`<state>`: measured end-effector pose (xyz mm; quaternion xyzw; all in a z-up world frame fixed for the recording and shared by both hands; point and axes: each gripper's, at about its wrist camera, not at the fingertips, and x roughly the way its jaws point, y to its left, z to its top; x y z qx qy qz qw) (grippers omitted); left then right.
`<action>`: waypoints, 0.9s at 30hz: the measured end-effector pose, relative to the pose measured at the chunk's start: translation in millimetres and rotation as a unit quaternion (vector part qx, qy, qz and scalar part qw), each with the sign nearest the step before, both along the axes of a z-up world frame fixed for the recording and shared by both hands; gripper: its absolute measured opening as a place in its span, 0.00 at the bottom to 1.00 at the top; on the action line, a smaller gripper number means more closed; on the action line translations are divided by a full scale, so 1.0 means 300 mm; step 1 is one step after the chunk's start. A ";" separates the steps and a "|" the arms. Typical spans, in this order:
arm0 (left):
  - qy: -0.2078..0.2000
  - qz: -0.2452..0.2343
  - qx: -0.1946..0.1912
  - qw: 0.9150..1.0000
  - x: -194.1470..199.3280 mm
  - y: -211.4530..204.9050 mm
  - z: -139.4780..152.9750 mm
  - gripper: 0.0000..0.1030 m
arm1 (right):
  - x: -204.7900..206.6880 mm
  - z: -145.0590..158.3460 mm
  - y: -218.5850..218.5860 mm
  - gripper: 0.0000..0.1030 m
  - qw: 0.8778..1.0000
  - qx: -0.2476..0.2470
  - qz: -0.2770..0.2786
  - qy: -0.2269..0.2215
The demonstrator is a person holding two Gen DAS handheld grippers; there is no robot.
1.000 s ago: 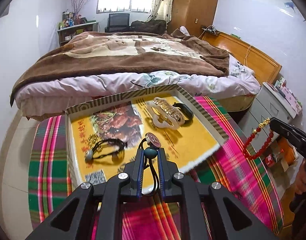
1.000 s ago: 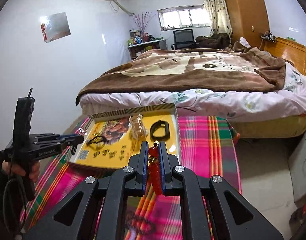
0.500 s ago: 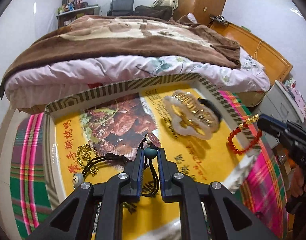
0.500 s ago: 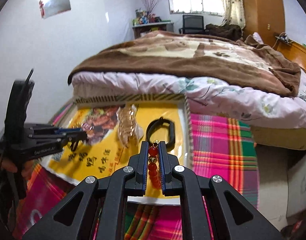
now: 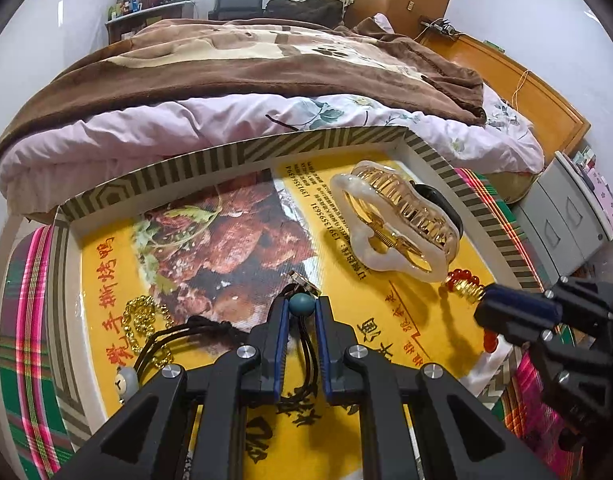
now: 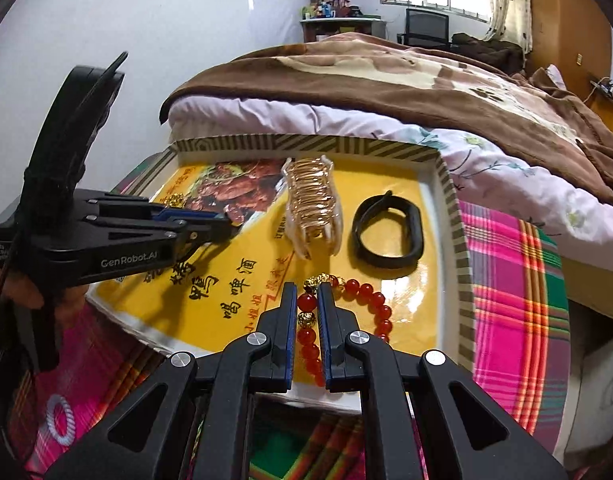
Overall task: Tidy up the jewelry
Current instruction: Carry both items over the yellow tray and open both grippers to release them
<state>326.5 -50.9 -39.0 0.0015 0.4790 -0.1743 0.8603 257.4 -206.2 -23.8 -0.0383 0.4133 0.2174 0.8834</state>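
Note:
A shallow yellow tray point(image 5: 242, 156) point(image 6: 450, 216) with a striped rim lies on a plaid cloth. My left gripper point(image 5: 299, 307) is shut on a black cord necklace with a teal bead point(image 5: 299, 305), low over the tray's middle. My right gripper point(image 6: 307, 300) is shut on a red bead bracelet point(image 6: 370, 294), whose loop hangs down to the tray's near right part. In the tray lie a white and gold hair claw point(image 5: 390, 224) point(image 6: 312, 204), a black band point(image 6: 386, 232), a gold chain point(image 5: 142, 320) and another black cord with a small white charm point(image 5: 124, 380).
The plaid cloth point(image 6: 514, 292) covers the table, which stands against a bed point(image 5: 242, 80) with a brown blanket. A white ring point(image 6: 60, 420) lies on the cloth at the near left. Grey drawers point(image 5: 566, 232) stand to the right. A hand point(image 6: 22, 288) holds the left gripper.
Both grippers have come down and forward over the tray, each still holding its piece. The red bracelet now reaches the tray floor, and the cord necklace hangs just above it.

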 end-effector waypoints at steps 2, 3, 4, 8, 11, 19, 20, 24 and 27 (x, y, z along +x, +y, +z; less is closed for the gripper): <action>0.000 -0.001 0.000 1.000 0.004 -0.006 0.001 0.13 | 0.004 -0.009 0.005 0.10 1.000 -0.001 0.004 0.009; 0.000 -0.001 0.001 1.000 0.005 -0.007 0.002 0.13 | 0.006 -0.015 0.008 0.10 1.000 -0.003 0.008 0.014; 0.001 -0.001 0.001 1.000 0.007 -0.007 0.002 0.14 | 0.005 -0.021 0.013 0.10 1.000 -0.007 0.011 0.016; 0.004 -0.006 0.002 1.000 0.002 -0.013 0.005 0.26 | 0.002 -0.031 0.013 0.10 1.000 0.000 0.014 0.026; 0.008 -0.003 -0.001 1.000 -0.003 -0.015 0.006 0.37 | 0.003 -0.031 0.006 0.10 0.999 0.011 0.011 0.032; 0.000 -0.008 -0.010 1.000 -0.060 -0.001 0.051 0.53 | -0.048 0.028 -0.014 0.14 0.999 0.032 0.009 0.018; -0.002 -0.007 -0.011 1.000 -0.072 0.005 0.062 0.53 | -0.062 0.040 -0.019 0.14 0.999 0.035 0.009 0.015; -0.007 -0.005 -0.016 1.000 -0.125 0.027 0.103 0.59 | -0.114 0.074 -0.038 0.14 0.999 0.043 0.010 0.007; -0.020 -0.008 -0.026 0.999 -0.188 0.049 0.140 0.63 | -0.165 0.092 -0.070 0.16 0.999 0.052 0.009 0.003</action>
